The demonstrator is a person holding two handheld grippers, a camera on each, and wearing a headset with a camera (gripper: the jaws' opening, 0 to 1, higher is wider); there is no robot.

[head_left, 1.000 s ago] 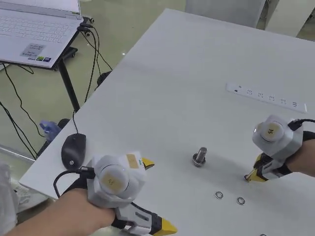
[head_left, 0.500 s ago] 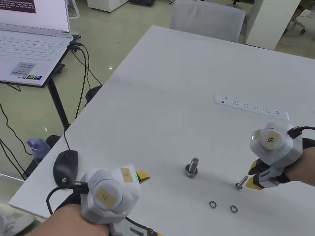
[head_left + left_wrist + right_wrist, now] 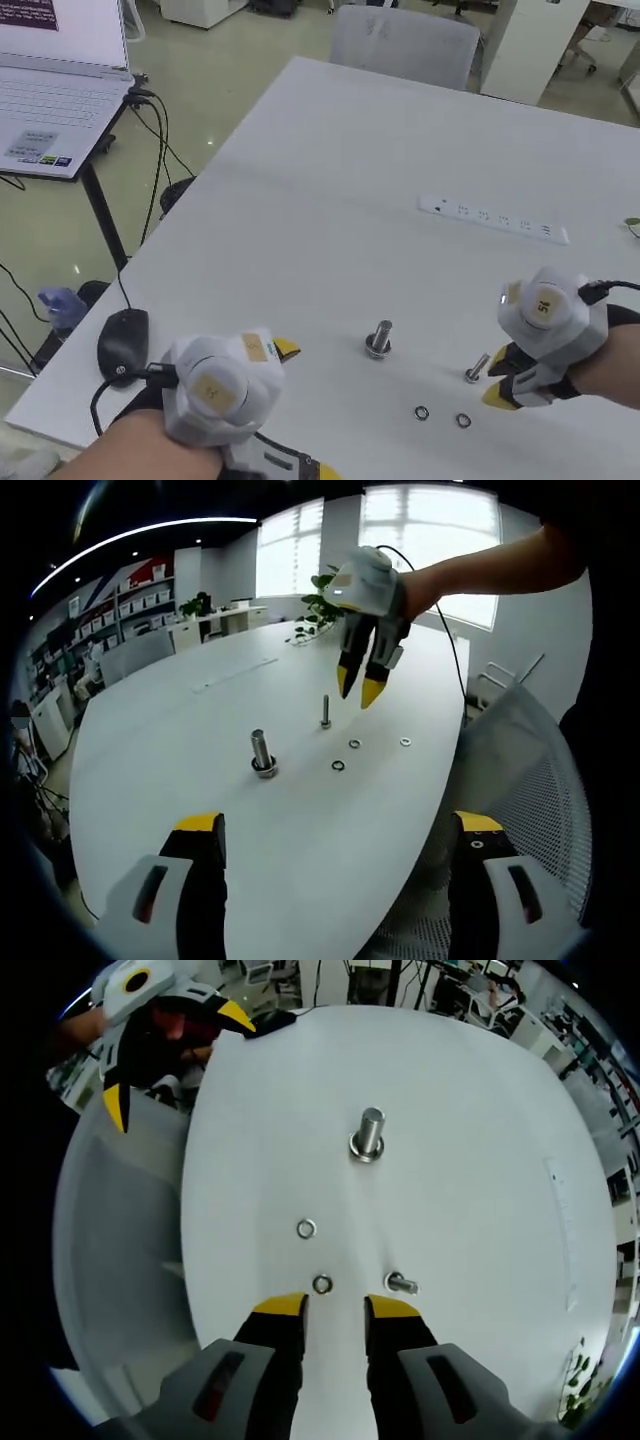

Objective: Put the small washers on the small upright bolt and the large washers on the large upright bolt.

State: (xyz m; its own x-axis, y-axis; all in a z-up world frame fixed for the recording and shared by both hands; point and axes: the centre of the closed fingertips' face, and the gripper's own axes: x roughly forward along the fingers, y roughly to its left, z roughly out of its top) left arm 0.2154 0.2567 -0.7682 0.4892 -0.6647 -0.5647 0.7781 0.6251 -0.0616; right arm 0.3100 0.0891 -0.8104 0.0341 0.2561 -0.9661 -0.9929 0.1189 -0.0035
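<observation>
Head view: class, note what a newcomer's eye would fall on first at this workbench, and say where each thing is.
The large bolt stands upright on the bare white table. The small bolt stands to its right, just ahead of the open right gripper. Loose washers lie on the table nearer the person. The left gripper hovers wide open by the near edge.

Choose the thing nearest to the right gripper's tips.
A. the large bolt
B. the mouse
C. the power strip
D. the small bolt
D: in the right gripper view the small bolt stands just beside the tips of the right gripper; the large bolt is farther ahead.
</observation>
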